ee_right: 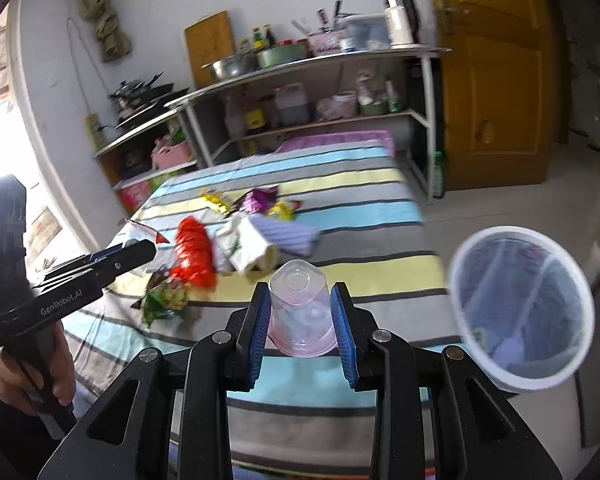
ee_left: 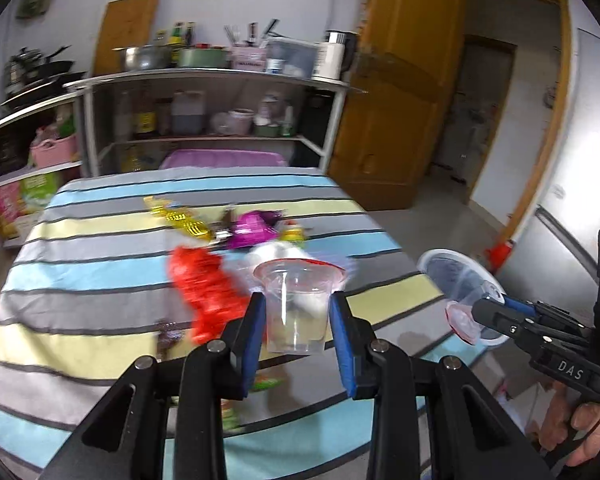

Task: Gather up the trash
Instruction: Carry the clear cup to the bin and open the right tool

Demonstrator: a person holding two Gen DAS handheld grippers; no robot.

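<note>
The left gripper [ee_left: 298, 316] pinches an upright clear cup [ee_left: 298, 304]; the right gripper [ee_right: 302, 320] clamps an upturned cup [ee_right: 302, 312] – both above the striped table [ee_right: 360, 184]. Only the right view shows the white bin [ee_right: 524, 312] fully (wrappers [ee_right: 192, 252] beyond).

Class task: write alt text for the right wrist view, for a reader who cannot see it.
The right gripper clamps a clear plastic cup, its base pointing away from the camera, above a striped table strewn with wrappers. A white mesh bin sits at right; the left gripper, at left, holds another clear cup.
</note>
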